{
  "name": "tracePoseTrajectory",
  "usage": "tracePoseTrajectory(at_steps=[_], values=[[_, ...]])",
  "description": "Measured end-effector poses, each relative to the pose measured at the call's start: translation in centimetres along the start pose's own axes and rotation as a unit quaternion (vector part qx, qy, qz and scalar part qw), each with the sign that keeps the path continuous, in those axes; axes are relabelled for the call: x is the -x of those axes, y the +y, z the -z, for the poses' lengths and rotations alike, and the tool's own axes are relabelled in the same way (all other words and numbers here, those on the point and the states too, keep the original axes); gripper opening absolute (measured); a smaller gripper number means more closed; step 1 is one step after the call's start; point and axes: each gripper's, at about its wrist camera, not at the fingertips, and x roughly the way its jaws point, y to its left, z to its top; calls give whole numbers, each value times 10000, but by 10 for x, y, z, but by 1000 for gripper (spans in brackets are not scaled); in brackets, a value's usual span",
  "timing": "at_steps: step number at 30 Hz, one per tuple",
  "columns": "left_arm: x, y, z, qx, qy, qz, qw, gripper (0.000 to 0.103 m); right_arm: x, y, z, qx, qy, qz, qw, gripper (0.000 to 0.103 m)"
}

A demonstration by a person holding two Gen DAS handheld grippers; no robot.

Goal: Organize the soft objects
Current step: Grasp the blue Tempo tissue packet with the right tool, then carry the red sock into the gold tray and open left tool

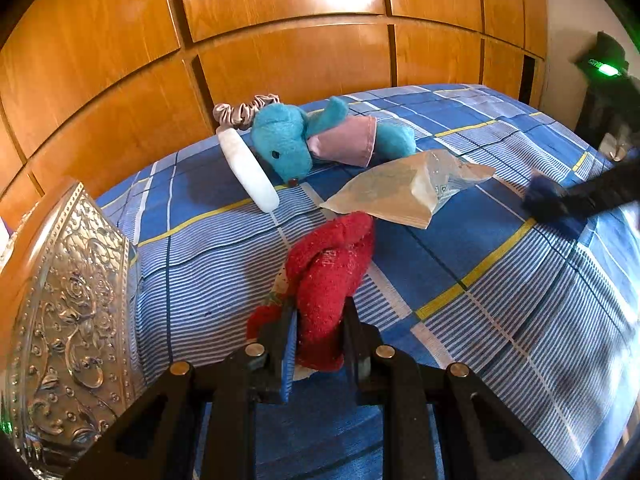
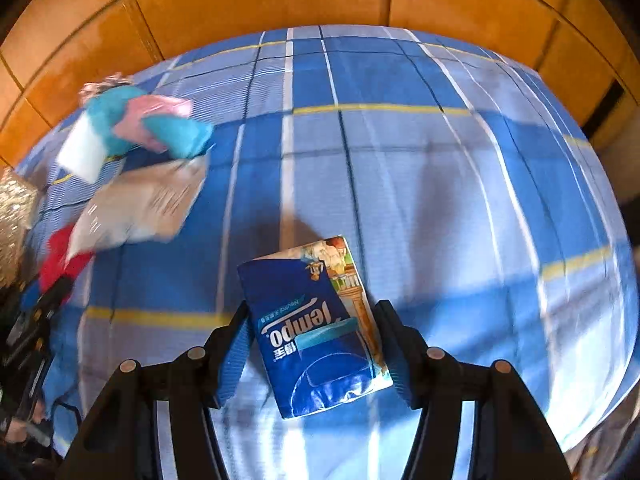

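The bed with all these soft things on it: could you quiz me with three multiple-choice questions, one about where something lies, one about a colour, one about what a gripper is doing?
1. Where does the white pad lie?
A. beside the plush toy's head
B. under the tissue pack
C. in the silver tin

2. What colour is the plush toy's body?
A. yellow
B. turquoise
C. black

3. What is the left gripper doing?
A. hanging open
B. clamping the paper bag
C. clamping a red sock

Answers:
1 A: the white pad sits by the head of the plush toy.
2 B: its fur is turquoise, with a pink cloth.
3 C: the left gripper is shut on the red sock, while the right gripper holds the Tempo tissue pack.
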Motion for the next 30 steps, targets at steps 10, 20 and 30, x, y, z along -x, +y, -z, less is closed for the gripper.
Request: tracePoseTrajectory(at_steps=[10, 20, 30], values=[[9, 1, 4, 21, 25, -26, 10000, 20, 14, 16, 53, -376, -931, 392, 9942, 61], [17, -7, 15, -257, -26, -180, 9995, 20, 13, 22, 63, -616, -1542, 670, 9838, 61], [22, -3, 18, -104, 11, -60, 9999, 19, 13, 27, 69, -694, -1876, 857, 9760, 61]])
